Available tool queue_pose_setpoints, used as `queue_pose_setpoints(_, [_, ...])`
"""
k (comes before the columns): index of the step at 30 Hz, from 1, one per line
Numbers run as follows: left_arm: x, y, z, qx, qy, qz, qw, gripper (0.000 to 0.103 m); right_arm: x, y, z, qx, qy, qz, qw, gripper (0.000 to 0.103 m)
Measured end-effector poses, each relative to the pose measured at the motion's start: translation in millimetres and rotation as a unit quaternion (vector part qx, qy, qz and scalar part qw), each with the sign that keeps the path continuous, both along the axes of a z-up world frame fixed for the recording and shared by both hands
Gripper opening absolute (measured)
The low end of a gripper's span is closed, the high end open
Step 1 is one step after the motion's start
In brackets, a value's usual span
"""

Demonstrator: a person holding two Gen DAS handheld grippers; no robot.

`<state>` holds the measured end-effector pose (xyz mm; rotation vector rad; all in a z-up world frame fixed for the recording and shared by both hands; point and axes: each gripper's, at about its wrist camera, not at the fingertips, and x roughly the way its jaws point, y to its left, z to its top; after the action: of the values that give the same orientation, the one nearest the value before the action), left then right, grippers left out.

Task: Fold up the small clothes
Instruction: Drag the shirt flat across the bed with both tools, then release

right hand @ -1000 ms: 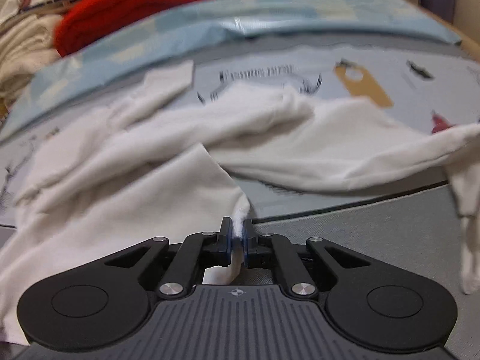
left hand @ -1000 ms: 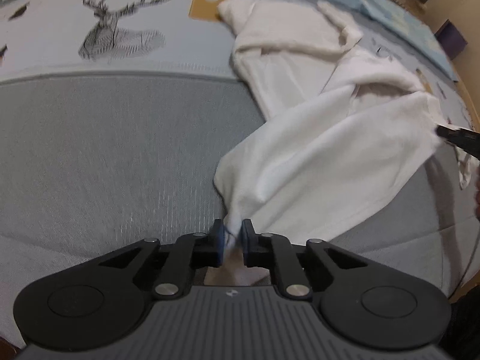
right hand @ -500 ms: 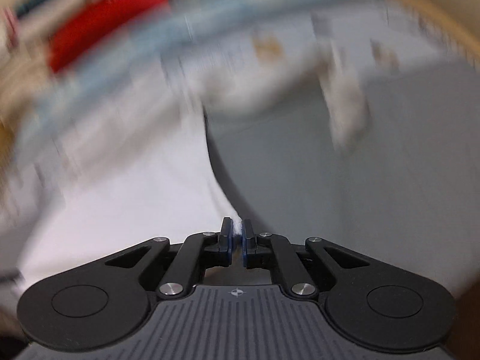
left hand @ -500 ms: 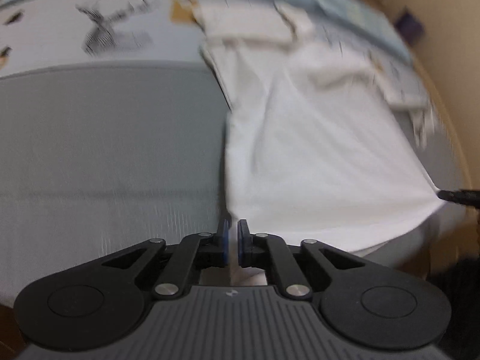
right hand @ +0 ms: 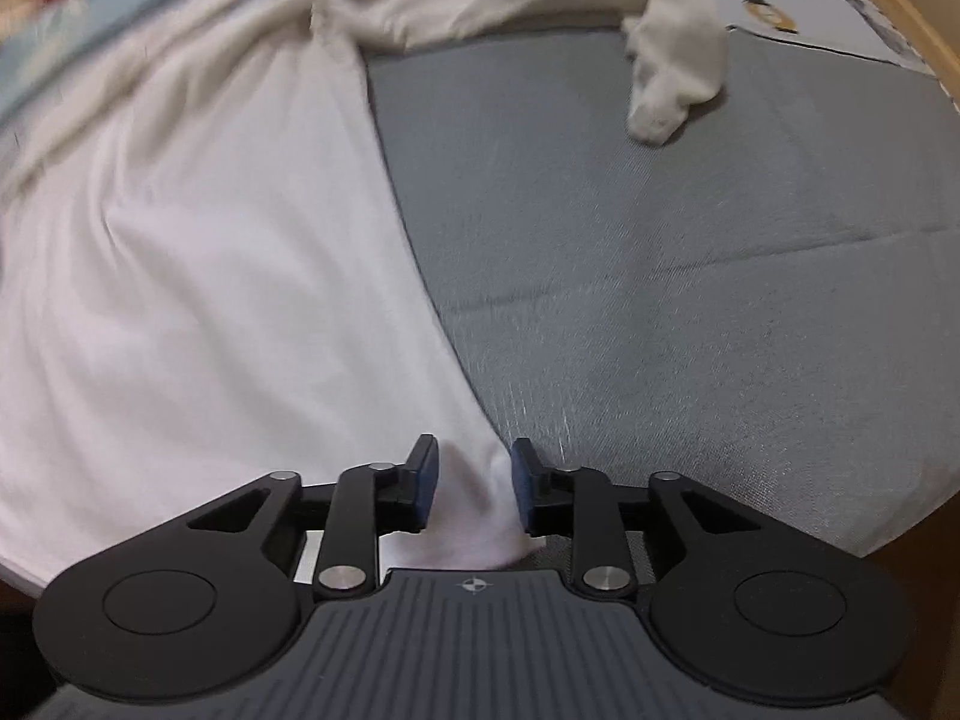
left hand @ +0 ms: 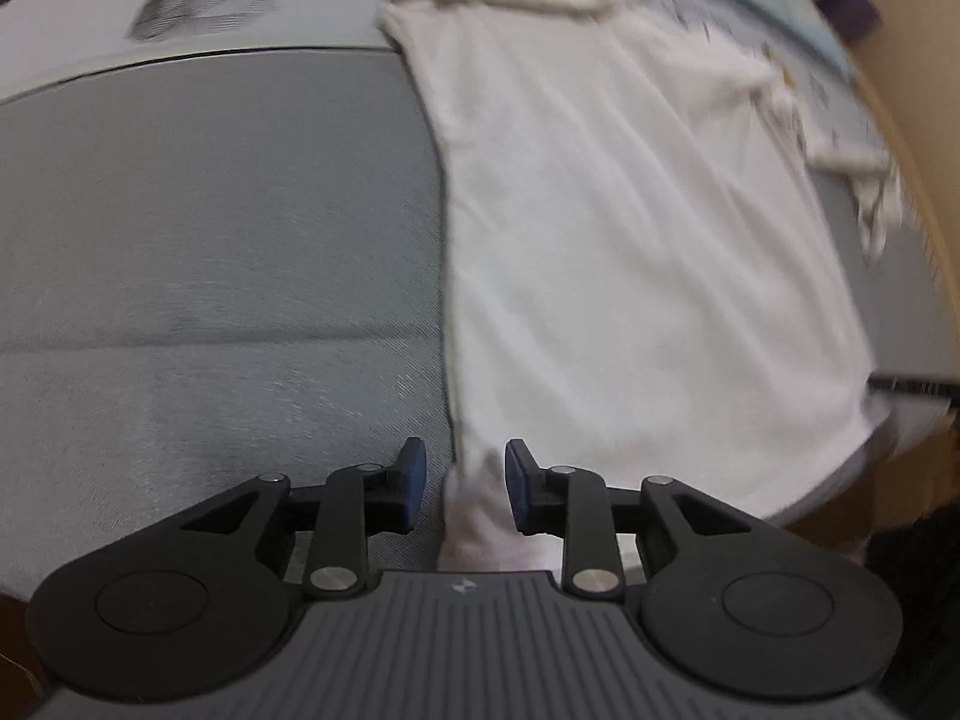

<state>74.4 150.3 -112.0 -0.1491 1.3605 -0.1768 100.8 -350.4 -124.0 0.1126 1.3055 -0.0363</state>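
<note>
Both tongs are opening: the left tongs (left hand: pixel 465 483) and right tongs (right hand: pixel 474 489) are letting go of the white garment's (left hand: pixel 630 252) near corners; it is lying spread flat on the grey surface (left hand: pixel 210 228), no fold made yet, sleeves (right hand: pixel 678 66) bunching farthest away.

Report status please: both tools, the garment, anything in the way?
Left tool, right tool opening, hem corners between pads, unpressed. White garment spread on grey surface. Nothing obstructing.

Both wrist cameras look steeply down from close above. The left views the white garment (left hand: pixel 630 252) from its left edge, the right from its right edge (right hand: pixel 198 276); both share the grey mat (left hand: pixel 210 228).
</note>
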Motion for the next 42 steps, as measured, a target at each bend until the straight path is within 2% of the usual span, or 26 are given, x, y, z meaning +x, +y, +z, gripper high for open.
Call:
queue_pose_setpoints(3, [-1.3,-13.7,-9.1,0.022,0.015,-0.026,0.9993,0.032,1.2,10.3,-11.9,-0.037,0.018,0.027,0.999,0.031])
queue_pose_setpoints(6, [-1.5,-21.7,-18.1,0.043,0.025,-0.045,0.9977,0.032,1.6,11.8,-14.0,-0.039,0.019,0.03,0.999,0.031])
queue_pose_setpoints(19, [-1.2,-31.1,-26.5,0.056,0.03,-0.066,0.9958,0.031,-2.6,8.9,-9.8,-0.038,0.019,0.035,0.998,0.028])
queue_pose_setpoints(20, [-1.0,-32.6,-26.8,0.058,0.03,-0.069,0.9955,0.029,-3.3,10.4,-9.4,-0.039,0.019,0.038,0.998,0.021])
queue_pose_setpoints(21, [-0.9,-34.0,-26.8,0.059,0.028,-0.072,0.9953,0.018,-3.5,11.1,-9.3,-0.038,0.019,0.041,0.998,0.011])
queue_pose_setpoints(22, [-1.3,-34.2,-26.2,0.06,0.025,-0.078,0.9948,0.005,-4.1,12.2,-8.7,-0.037,0.018,0.044,0.998,0.007])
queue_pose_setpoints(23, [-2.2,-35.1,-24.7,0.06,0.021,-0.084,0.9944,0.004,-4.4,12.7,-7.0,-0.036,0.016,0.048,0.998,0.006])
queue_pose_setpoints(25, [-5.8,-35.9,-18.3,0.058,0.002,-0.095,0.9938,0.003,-5.3,13.3,-2.7,-0.02,0.01,0.051,0.998,0.005])
queue_pose_setpoints(27, [-8.1,-26.0,-8.8,0.052,-0.018,-0.079,0.9954,0.003,-6.5,11.2,7.4,0.033,-0.007,0.046,0.998,0.004])
queue_pose_setpoints(28, [-9.3,-18.7,-8.5,0.056,-0.015,-0.07,0.9958,0.003,-7.5,9.4,13.1,0.059,-0.018,0.043,0.997,0.004])
queue_pose_setpoints(29, [-10.3,-13.7,-12.6,0.07,-0.005,-0.067,0.9952,0.003,-8.1,8.3,14.5,0.065,-0.018,0.042,0.997,0.004])
queue_pose_setpoints(31, [-13.3,-10.6,-21.3,0.1,0.017,-0.079,0.9916,0.003,-10.1,10.0,3.8,0.018,0.013,0.052,0.998,0.004])
queue_pose_setpoints(32, [-15.9,-11.8,-24.7,0.102,0.026,-0.09,0.9904,0.003,-11.6,10.7,-3.8,-0.001,0.034,0.061,0.998,0.004])
queue_pose_setpoints(35, [-21.7,-17.9,-23.2,0.091,0.029,-0.117,0.9885,0.003,-15.4,15.9,-4.9,0.005,0.046,0.085,0.995,0.004])
queue_pose_setpoints(39, [-17.5,-17.9,-22.1,0.087,0.032,-0.107,0.9899,0.004,-17.0,17.0,-3.2,-0.005,0.056,0.094,0.994,0.003])
queue_pose_setpoints(42, [-14.6,-24.8,-22.8,0.083,0.031,-0.123,0.9884,0.004,-17.9,21.3,-5.9,-0.018,0.069,0.108,0.992,0.003])
